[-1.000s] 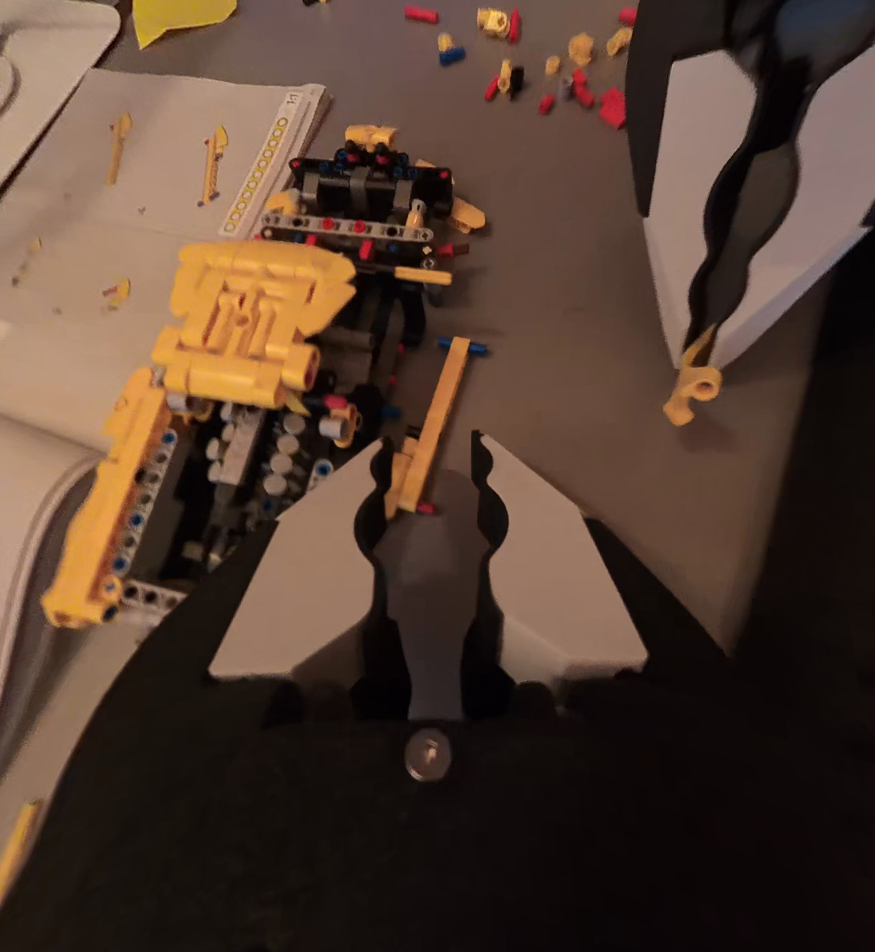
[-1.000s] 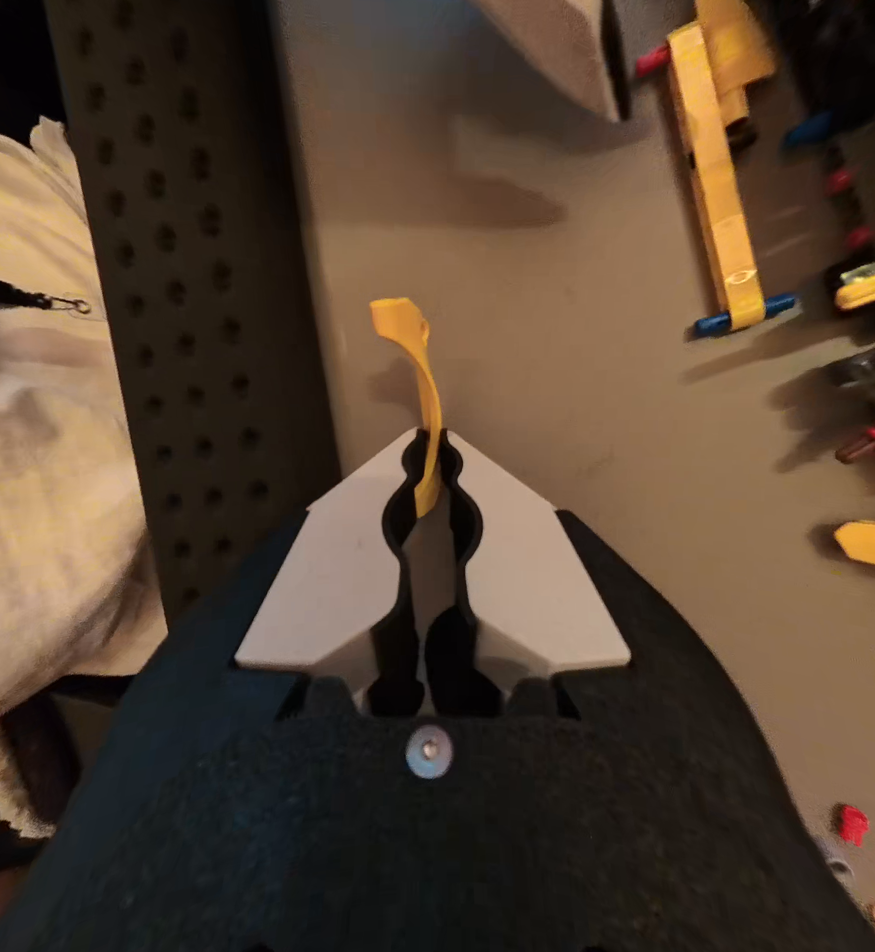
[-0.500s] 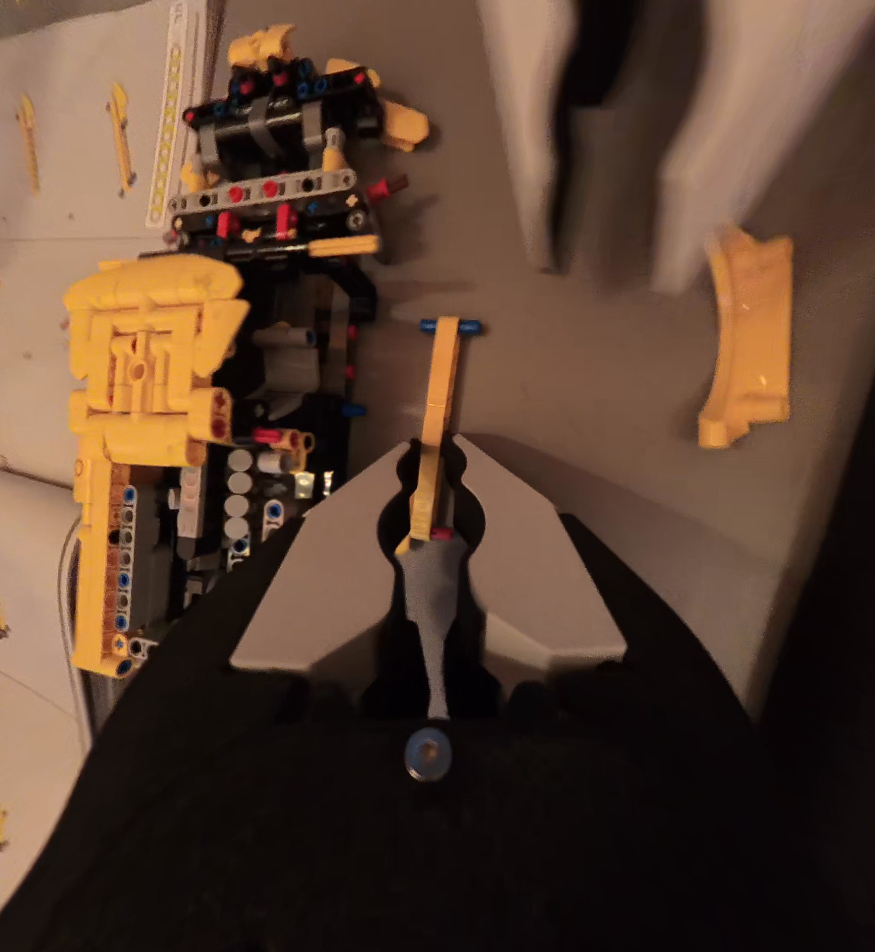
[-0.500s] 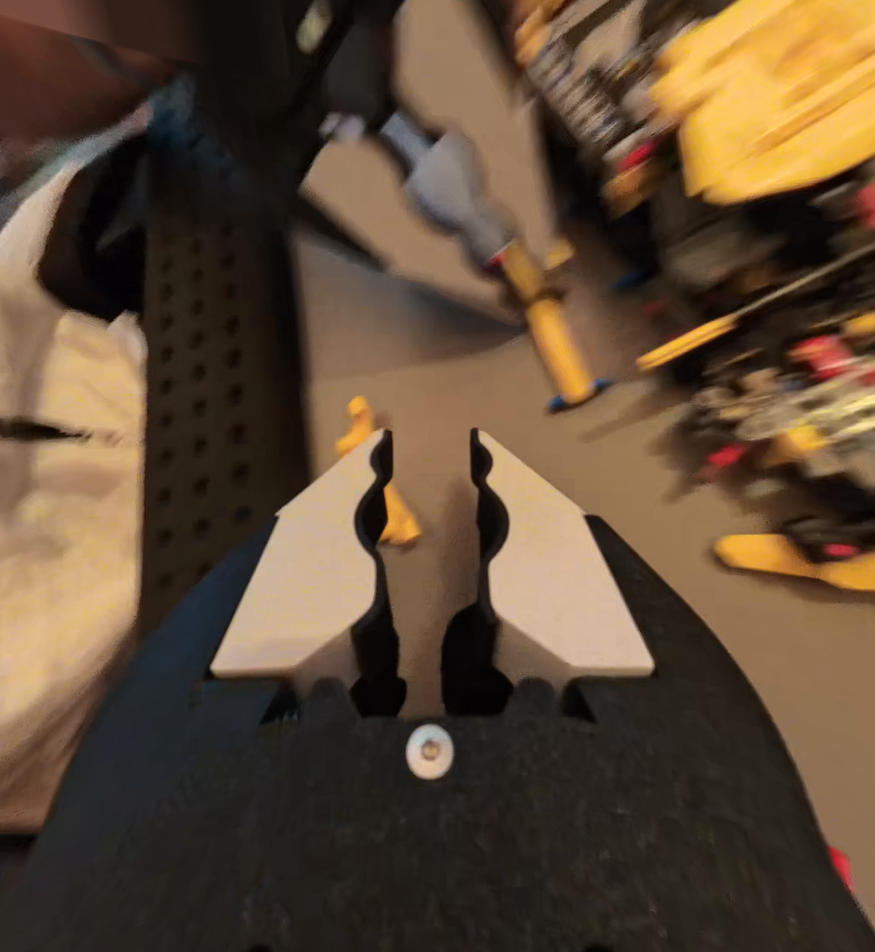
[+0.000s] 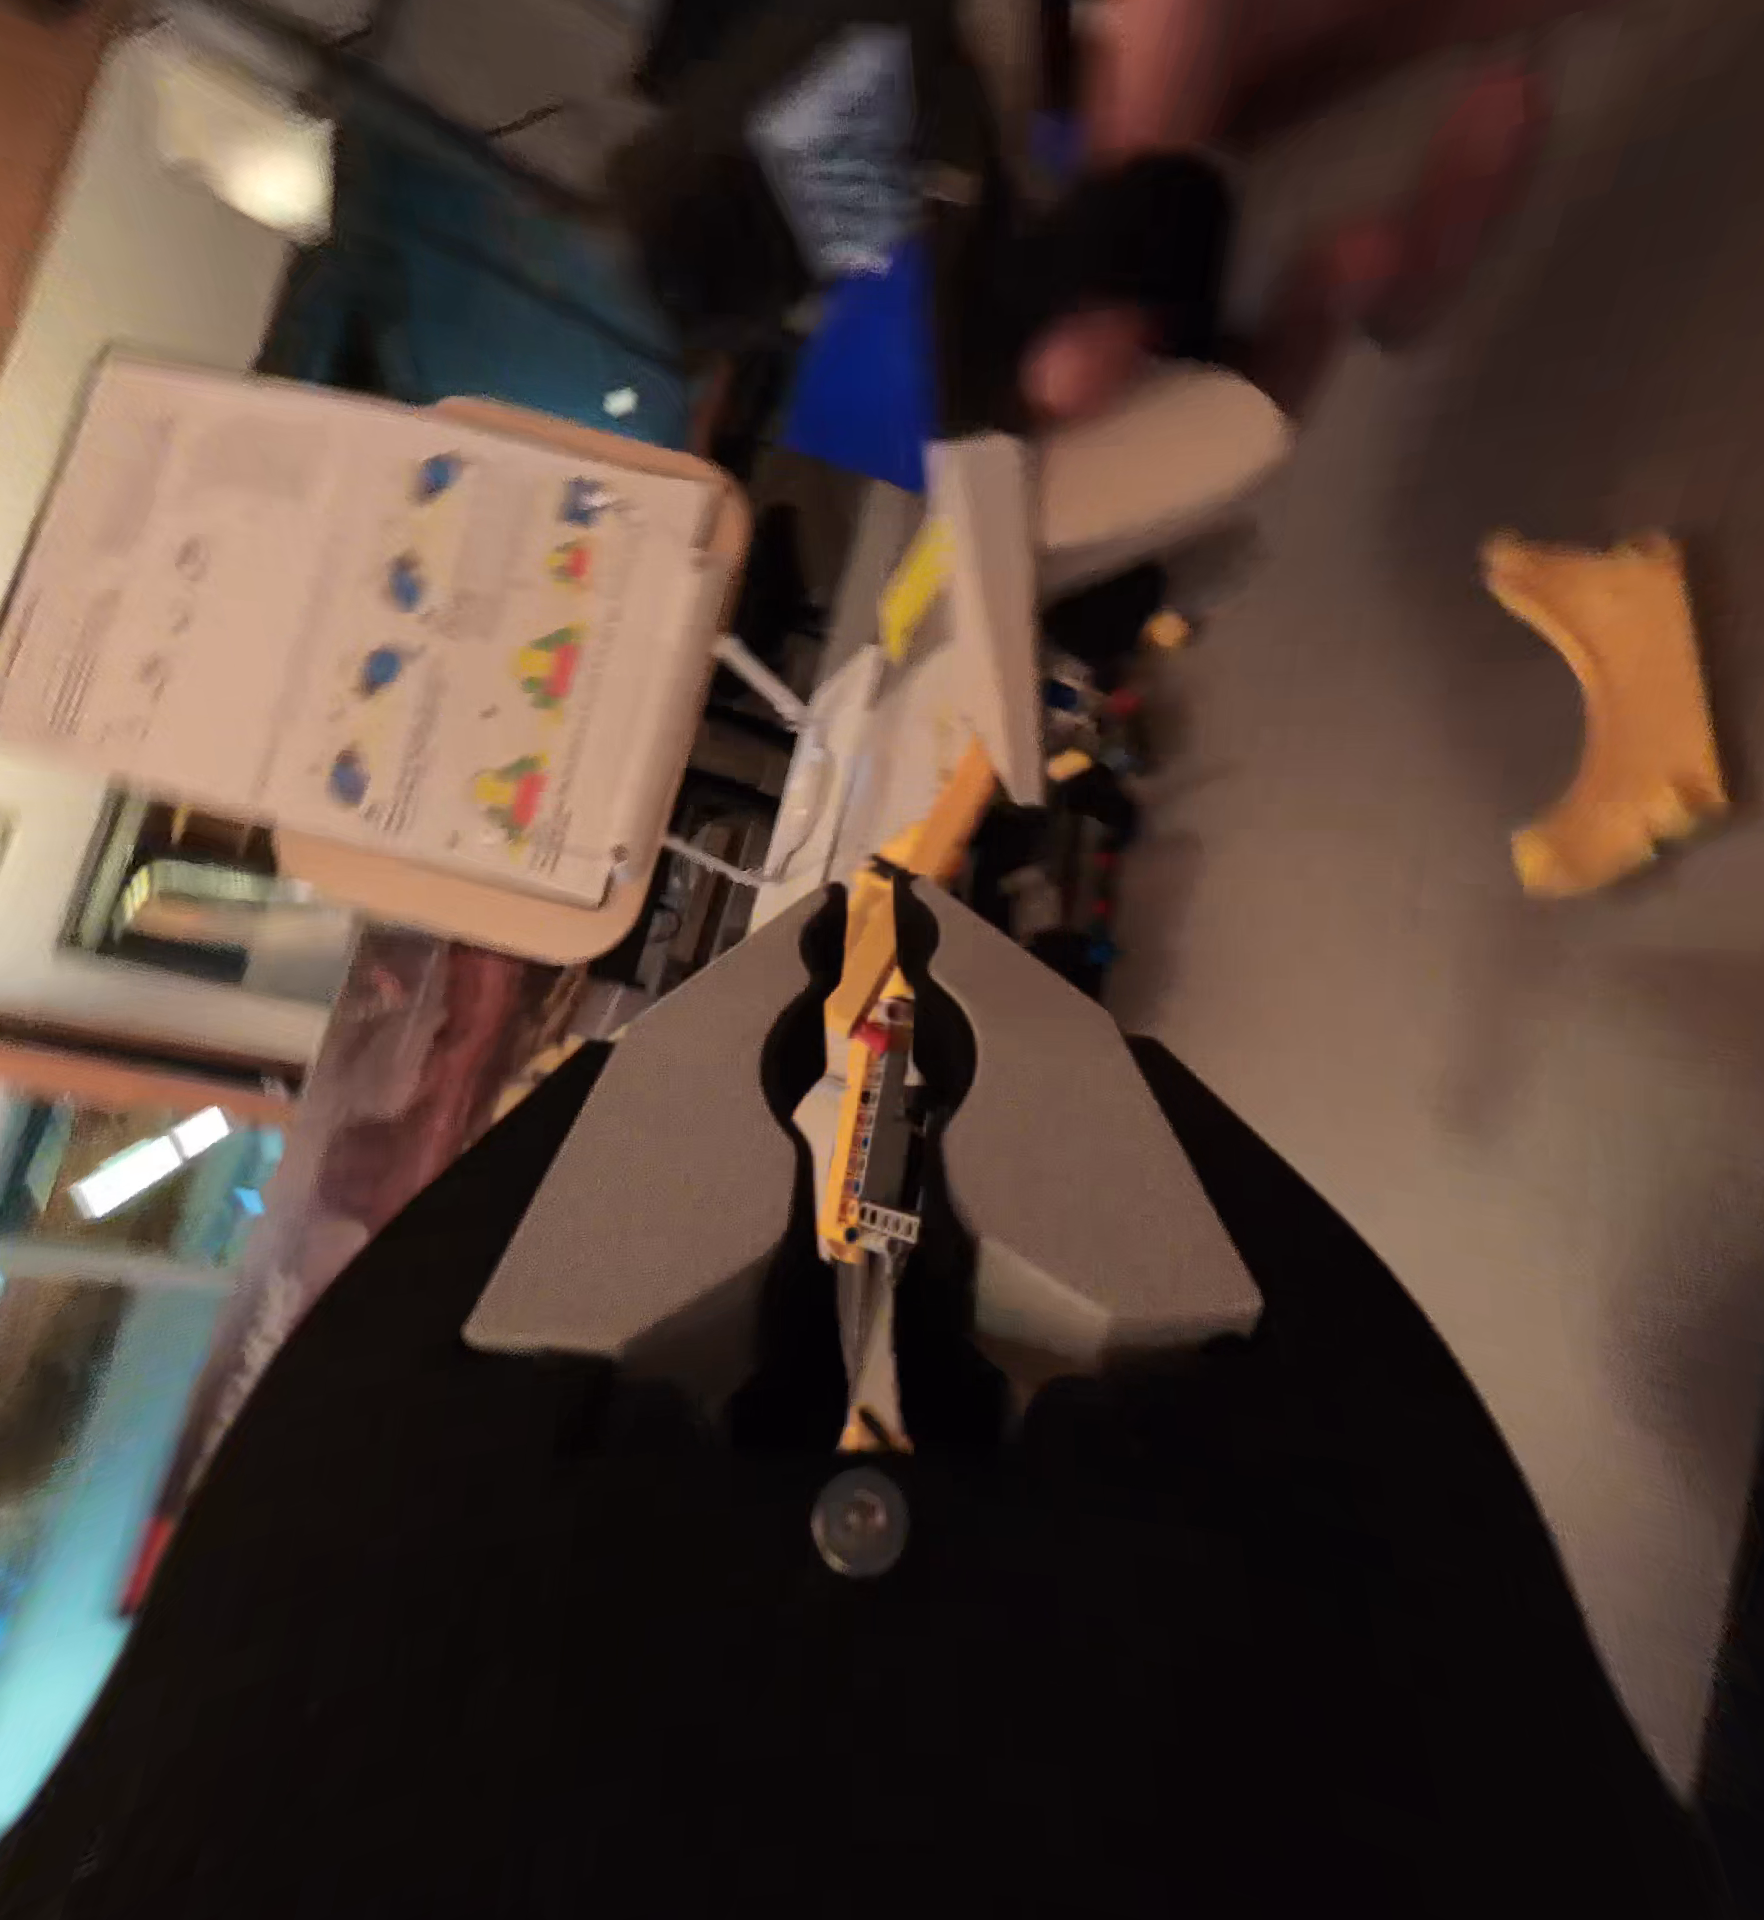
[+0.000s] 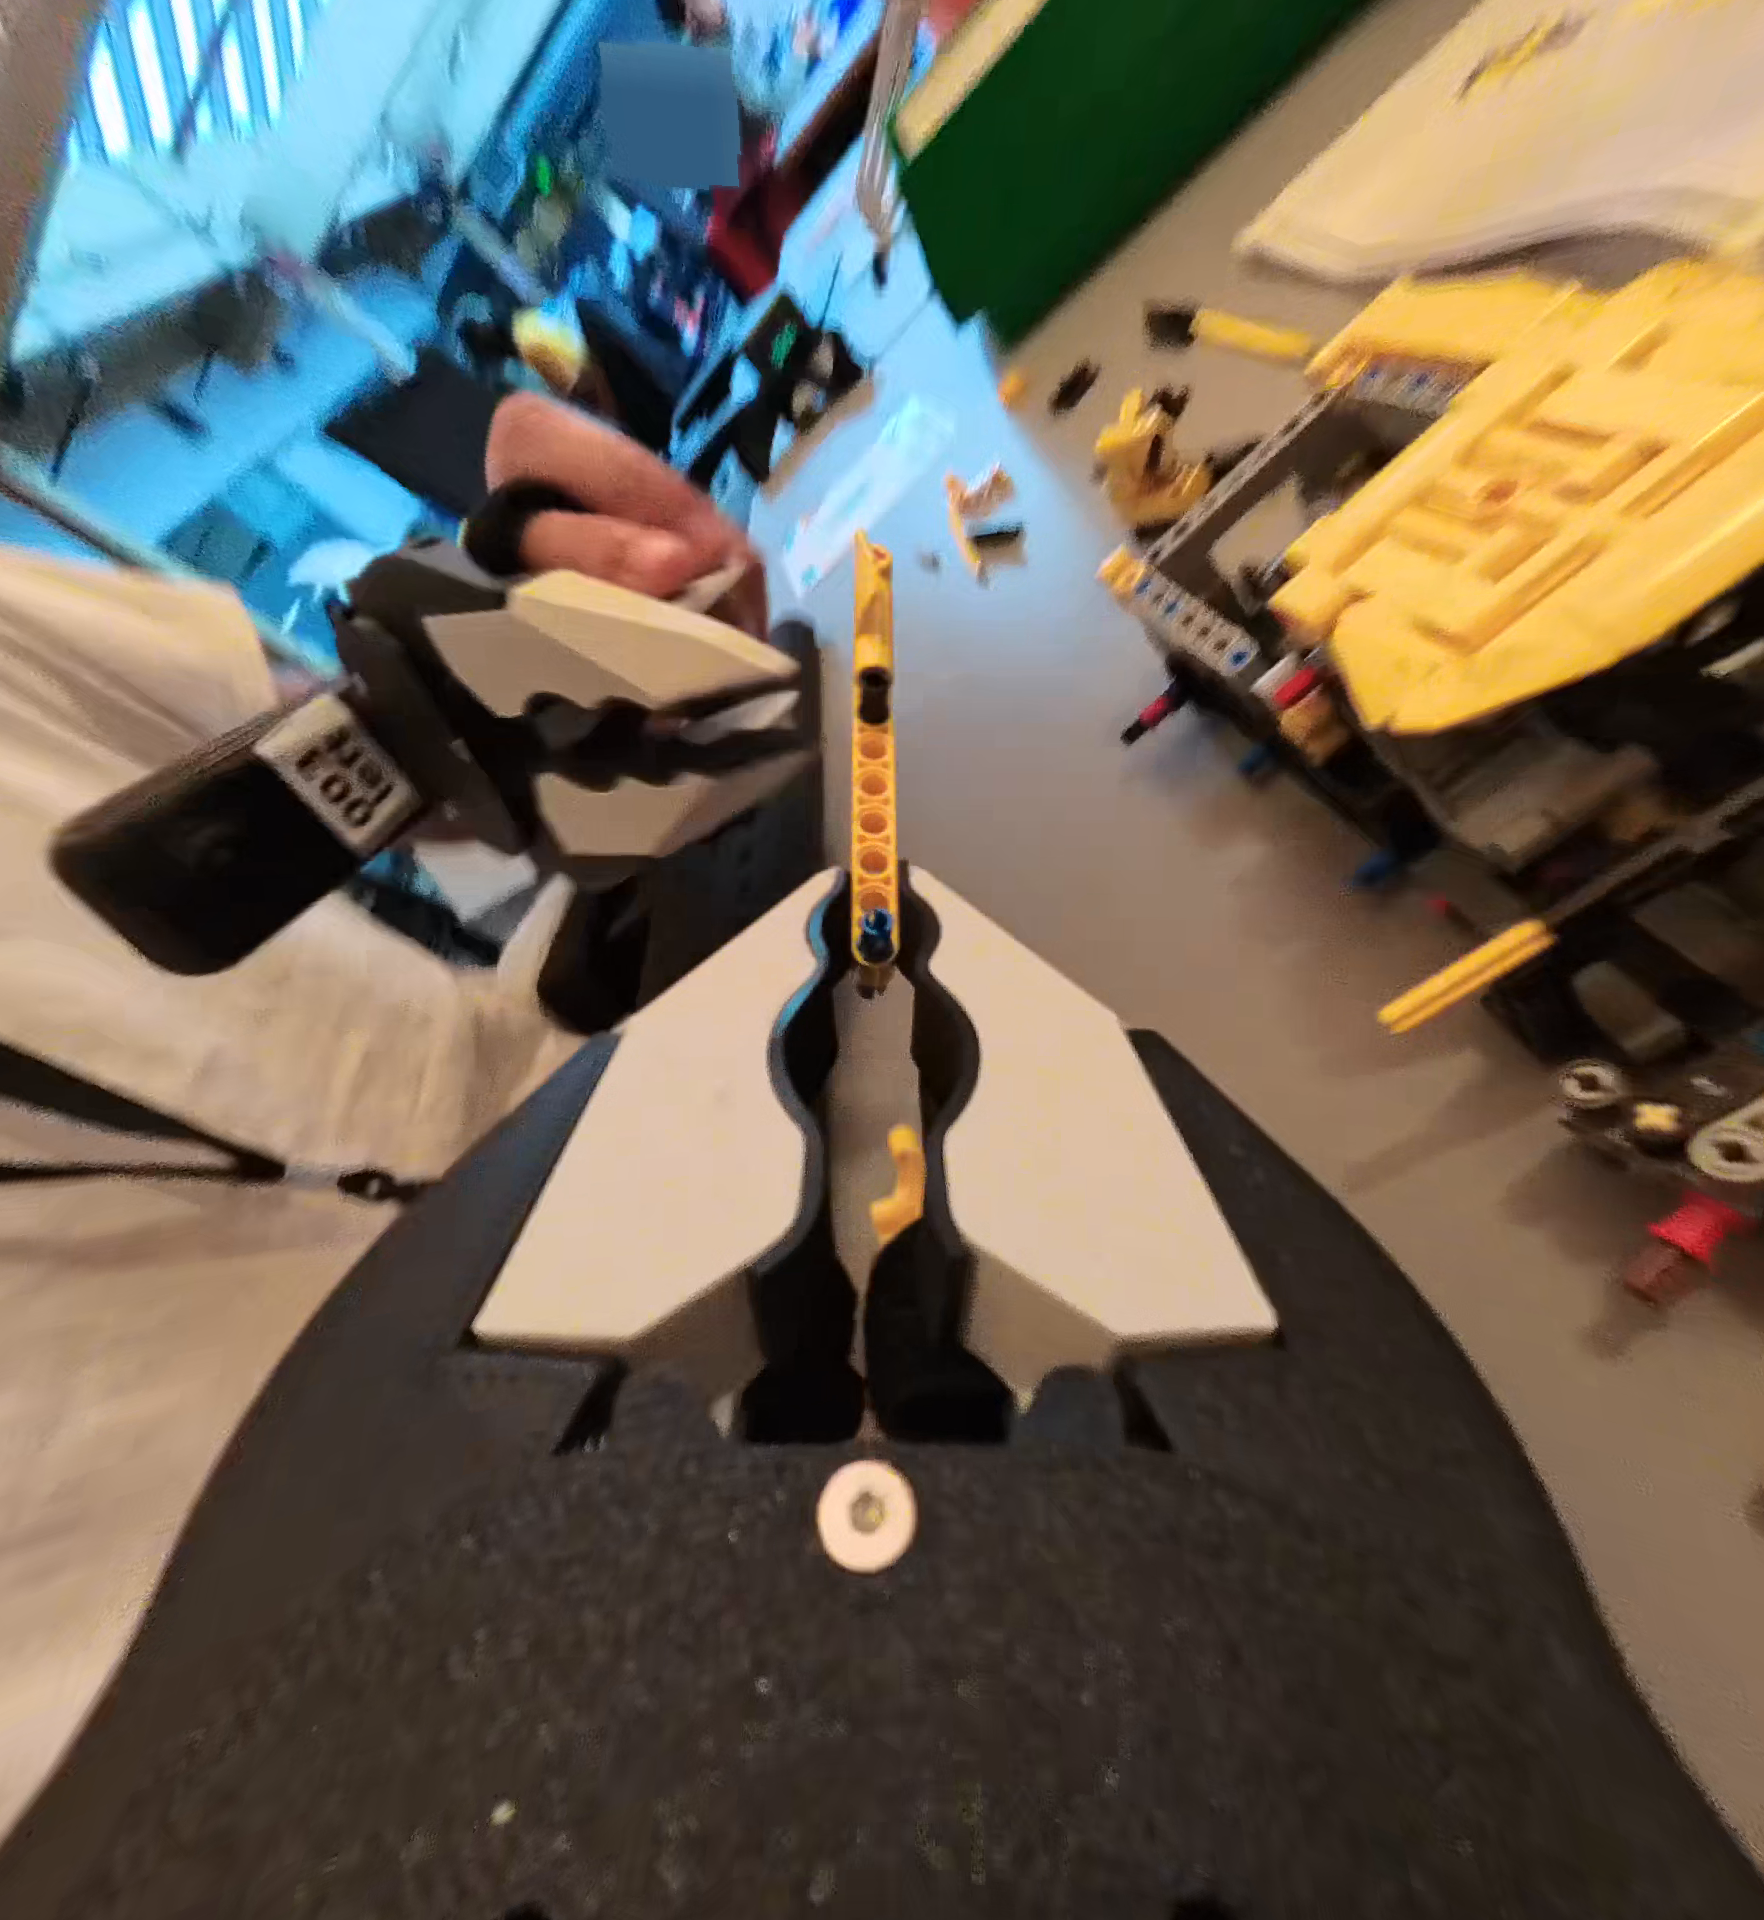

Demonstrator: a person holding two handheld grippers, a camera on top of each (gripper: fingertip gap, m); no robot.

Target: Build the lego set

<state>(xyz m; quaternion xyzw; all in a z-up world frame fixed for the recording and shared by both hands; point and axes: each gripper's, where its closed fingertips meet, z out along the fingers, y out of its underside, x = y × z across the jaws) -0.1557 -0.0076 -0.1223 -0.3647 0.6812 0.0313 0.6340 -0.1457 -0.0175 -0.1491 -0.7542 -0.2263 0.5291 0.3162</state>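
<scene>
The right hand-held gripper (image 6: 873, 914) fills the lower half of its own view, its two grey fingers nearly together and clamped on the lower end of a long yellow beam (image 6: 870, 769). The beam is a perforated lego piece with a row of round holes and a blue pin at the gripped end. It stands upright between the fingertips, lifted above the grey desk (image 6: 1221, 1039). A small yellow curved piece (image 6: 899, 1184) shows lower in the slot between the fingers.

Just left of the beam, the left hand-held gripper (image 6: 795, 707) reaches in sideways, held by a person's hand (image 6: 597, 530). Its fingers are closed on the upper part of the same beam. In the left wrist view, that gripper (image 5: 883, 904) has its fingers together around the yellow beam (image 5: 873, 997), seen end-on and blurred.

To the right of the beam, on the desk, sits the partly built lego model (image 6: 1543, 582), yellow on top with a black and grey frame and red and blue pins. Loose lego pieces (image 6: 1148, 457) lie scattered farther back on the desk. In the left wrist view, a yellow arched panel (image 5: 1605, 717) lies alone on the desk near its right edge, well apart from the model. Beyond the gripper in that view, an instruction sheet (image 5: 338, 644) with coloured diagrams is blurred.
</scene>
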